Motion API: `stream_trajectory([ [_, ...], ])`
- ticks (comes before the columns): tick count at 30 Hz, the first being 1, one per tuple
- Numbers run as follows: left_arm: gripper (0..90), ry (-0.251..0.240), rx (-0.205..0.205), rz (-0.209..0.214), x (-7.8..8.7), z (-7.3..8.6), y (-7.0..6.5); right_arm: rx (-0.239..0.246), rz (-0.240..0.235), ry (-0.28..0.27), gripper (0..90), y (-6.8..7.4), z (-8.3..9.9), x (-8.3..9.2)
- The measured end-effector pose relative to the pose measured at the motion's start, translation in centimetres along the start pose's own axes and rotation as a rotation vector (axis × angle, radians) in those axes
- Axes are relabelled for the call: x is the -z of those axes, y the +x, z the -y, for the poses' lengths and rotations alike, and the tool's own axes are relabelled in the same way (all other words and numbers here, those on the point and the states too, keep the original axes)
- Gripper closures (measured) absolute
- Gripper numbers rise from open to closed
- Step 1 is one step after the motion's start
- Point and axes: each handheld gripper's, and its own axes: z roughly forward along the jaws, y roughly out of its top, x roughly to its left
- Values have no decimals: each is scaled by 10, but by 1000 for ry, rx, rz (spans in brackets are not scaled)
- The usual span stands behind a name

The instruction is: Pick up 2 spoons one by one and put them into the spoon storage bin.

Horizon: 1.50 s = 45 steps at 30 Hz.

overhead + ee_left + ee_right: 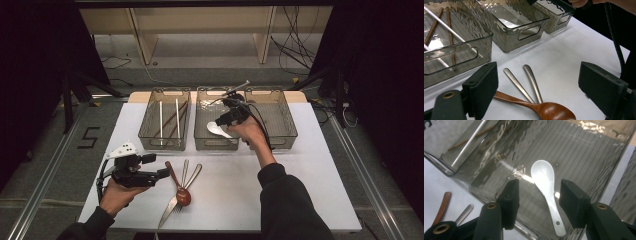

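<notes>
A single dark digit "5" [89, 137] is showing on the grey floor [45, 125], just off the counter's [300, 165] edge, up and outward from the left gripper's [156, 165] jaws in the high view. One steel handle [511, 76] ahead of those jaws is carrying a small stamped mark, too tiny to read. Nothing else legible is appearing anywhere.

1. We see bare white table [300, 175] at four o'clock, open for a hand.
2. At twelve o'clock, three bins side by side [217, 125] wall off the far edge.
3. At six o'clock, the wooden spoon [179, 186] and metal cutlery [186, 172] lie crossed, blocking the near centre.
</notes>
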Motion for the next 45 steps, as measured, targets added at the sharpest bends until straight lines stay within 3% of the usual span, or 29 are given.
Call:
stream_trajectory([
  [7,158,3,-2,-2,0,0,0,6,2,-18,443,0,4,13],
  [15,158,-5,1,-9,0,0,1,68,-31,-74,381,15,18,38],
  [20,158,-3,0,-9,0,-1,1,95,-58,-103,363,21,39,51],
  [33,158,5,-8,-18,-5,-3,4,86,-109,-183,344,22,97,79],
  [45,184,43,-51,-30,-28,-12,12,102,-135,-177,323,29,142,85],
])
